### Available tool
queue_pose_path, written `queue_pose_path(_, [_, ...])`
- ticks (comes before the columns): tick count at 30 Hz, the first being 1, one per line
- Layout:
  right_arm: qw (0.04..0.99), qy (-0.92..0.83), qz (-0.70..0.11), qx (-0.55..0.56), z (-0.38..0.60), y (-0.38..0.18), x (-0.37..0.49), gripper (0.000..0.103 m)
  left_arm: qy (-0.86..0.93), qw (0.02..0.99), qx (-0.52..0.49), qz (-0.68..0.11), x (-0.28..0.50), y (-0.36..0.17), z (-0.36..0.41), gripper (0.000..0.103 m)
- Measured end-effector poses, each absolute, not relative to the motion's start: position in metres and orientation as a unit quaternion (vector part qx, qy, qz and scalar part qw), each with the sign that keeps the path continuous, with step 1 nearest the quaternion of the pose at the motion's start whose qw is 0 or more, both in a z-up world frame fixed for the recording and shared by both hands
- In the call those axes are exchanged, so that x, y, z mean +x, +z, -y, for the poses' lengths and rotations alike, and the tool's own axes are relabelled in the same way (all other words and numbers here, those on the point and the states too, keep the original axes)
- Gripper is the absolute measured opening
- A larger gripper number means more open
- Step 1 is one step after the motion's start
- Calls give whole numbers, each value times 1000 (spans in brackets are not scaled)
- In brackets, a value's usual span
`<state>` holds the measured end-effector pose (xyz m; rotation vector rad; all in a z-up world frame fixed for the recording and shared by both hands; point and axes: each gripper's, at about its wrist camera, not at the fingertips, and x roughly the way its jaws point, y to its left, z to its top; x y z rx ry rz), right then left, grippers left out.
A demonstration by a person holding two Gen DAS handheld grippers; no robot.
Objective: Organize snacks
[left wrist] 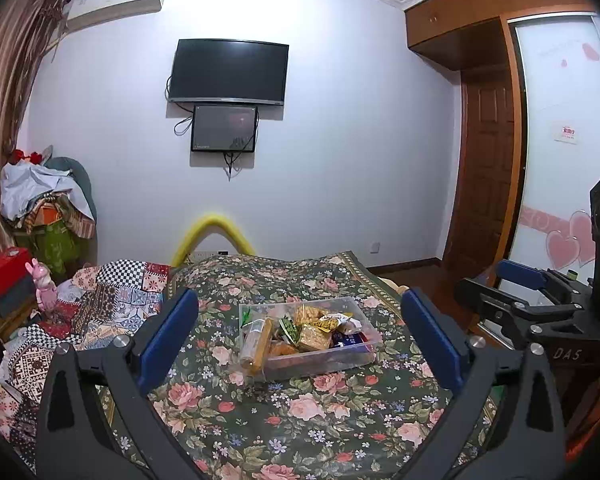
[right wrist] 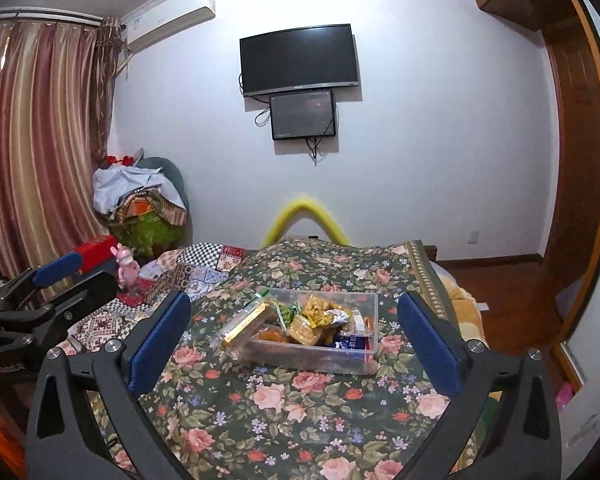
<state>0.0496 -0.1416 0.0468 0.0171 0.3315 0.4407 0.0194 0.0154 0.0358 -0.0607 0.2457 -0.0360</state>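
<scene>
Both spread wide and empty: left gripper [left wrist: 300, 344] and right gripper [right wrist: 294, 344], each with black arms and blue padded fingers, pads well apart, nothing between them, nothing touched. Hanging side by side above the near part of the bed, pointed slightly downward at the same spot; right gripper also visible at the right edge of the left wrist view, left gripper at the left edge of the right wrist view, jaws parted there too.

Ahead of both, well apart from the pads: clear rectangular plastic bin [left wrist: 370, 344] resting on the dark green floral bedspread [left wrist: 300, 408], roughly mid-bed. Filled with assorted snack packets [left wrist: 314, 334], yellow, green, orange and blue wrappers heaped loosely rather than lined up. One long gold-wrapped biscuit pack [right wrist: 246, 326] leaning over the bin's left rim, part in and part out, beside a clear wrapped roll [left wrist: 250, 338] tilted the same way.

No loose snack seen on the bedspread around the bin. Judging by that, gathering largely done, possibly finished. Left, if anything: tucking the two overhanging packs fully inside and levelling the heap. Patchwork quilt [left wrist: 112, 292] to the left carrying no visible snack.
</scene>
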Motion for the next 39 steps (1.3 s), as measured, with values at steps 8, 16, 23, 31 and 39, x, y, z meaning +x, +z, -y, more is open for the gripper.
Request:
queue_pose_path(8, [964,215,-157,8,144,47,43,103,-18,992,-23,-121,16,36,-10,103])
queue_pose_path(16, [965,212,-155,10,145,47,40,103,-20,992,-25,-122,15,36,-9,103])
queue_pose_path(23, [965,211,-155,10,145,47,40,103,-20,992,-24,-125,17,36,-10,103])
queue_pose_path(31, [965,211,-154,11,145,47,39,103,-23,991,-24,-127,17,36,-9,103])
queue_pose_path(39, [965,211,-153,12,146,50,38,103,-26,991,-25,-130,20,35,-8,103])
